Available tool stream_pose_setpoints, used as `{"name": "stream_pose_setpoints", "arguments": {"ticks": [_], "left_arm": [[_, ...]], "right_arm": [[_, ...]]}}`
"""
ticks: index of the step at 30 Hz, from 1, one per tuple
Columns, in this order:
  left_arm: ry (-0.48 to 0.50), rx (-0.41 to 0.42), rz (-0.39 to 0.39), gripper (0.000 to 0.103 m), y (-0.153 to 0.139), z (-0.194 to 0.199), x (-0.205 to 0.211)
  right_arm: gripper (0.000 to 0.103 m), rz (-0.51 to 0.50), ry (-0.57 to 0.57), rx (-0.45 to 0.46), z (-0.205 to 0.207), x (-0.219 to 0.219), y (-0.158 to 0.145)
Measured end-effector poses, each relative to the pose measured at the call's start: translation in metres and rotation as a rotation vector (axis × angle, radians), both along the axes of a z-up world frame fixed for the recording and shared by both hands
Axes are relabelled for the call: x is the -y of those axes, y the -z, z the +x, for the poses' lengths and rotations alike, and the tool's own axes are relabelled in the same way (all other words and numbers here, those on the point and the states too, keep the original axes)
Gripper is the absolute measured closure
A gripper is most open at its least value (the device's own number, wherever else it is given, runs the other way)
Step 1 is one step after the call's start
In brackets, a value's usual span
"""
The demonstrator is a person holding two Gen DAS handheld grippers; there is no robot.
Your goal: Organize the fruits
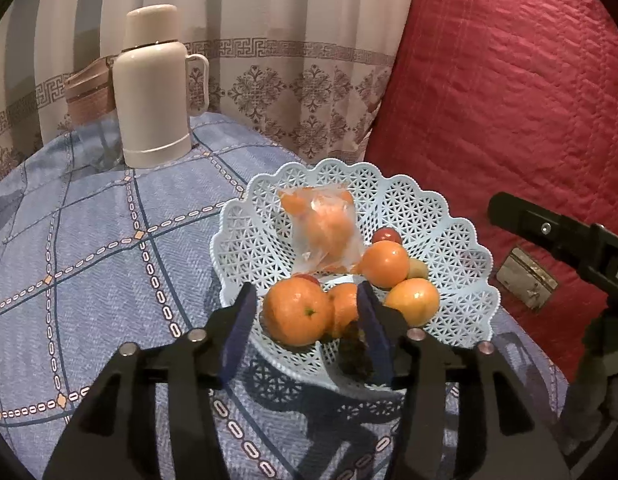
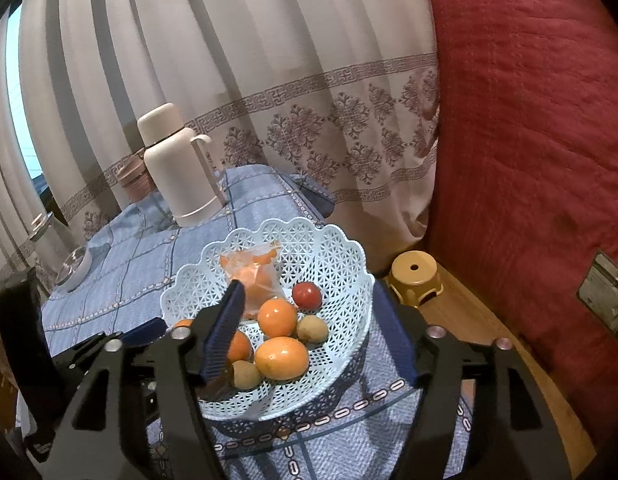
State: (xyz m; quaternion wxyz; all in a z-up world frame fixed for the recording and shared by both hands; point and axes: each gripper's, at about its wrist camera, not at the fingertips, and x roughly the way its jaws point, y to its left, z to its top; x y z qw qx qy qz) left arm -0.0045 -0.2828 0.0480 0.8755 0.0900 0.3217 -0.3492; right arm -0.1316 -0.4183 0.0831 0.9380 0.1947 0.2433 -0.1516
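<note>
Both wrist cameras look down from close by, left and right, sharing the basket [image 1: 461,248] and flask [image 2: 181,176].

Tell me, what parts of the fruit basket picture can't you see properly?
- Left wrist view: the dark thing behind the left gripper finger is blurred.
- Left wrist view: the brown container is half hidden by the flask.
- Right wrist view: an orange in the basket is partly hidden by a right gripper finger.

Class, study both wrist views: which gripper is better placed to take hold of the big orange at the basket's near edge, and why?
The left gripper: its open fingers already flank the big orange in the basket. The right gripper straddles several fruits farther back.
</note>
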Motion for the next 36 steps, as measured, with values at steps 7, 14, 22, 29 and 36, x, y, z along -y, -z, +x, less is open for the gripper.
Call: {"name": "stream_pose_setpoints", "arguments": {"ticks": [7,14,22,29,36], "left_arm": [[0.000,0.064,0.007,0.025,-0.011,-0.011,0.001],[-0.032,0.104,0.030,0.012,-0.019,-0.013,-0.004],[-0.077,0.159,0.042,0.009,-0.031,-0.019,-0.011],[-0.134,0.177,0.044,0.006,-0.037,-0.018,-0.020],[-0.196,0.200,0.061,0.005,-0.042,-0.019,-0.030]], "right_arm": [[0.013,0.019,0.030,0.007,-0.001,0.006,-0.002],[0.004,0.034,0.053,0.006,-0.002,0.010,-0.004],[0.003,-0.013,0.105,-0.014,-0.004,0.013,-0.006],[0.003,-0.101,0.117,-0.049,-0.007,0.009,-0.010],[0.003,-0.219,0.050,-0.122,-0.004,-0.009,-0.007]]}}
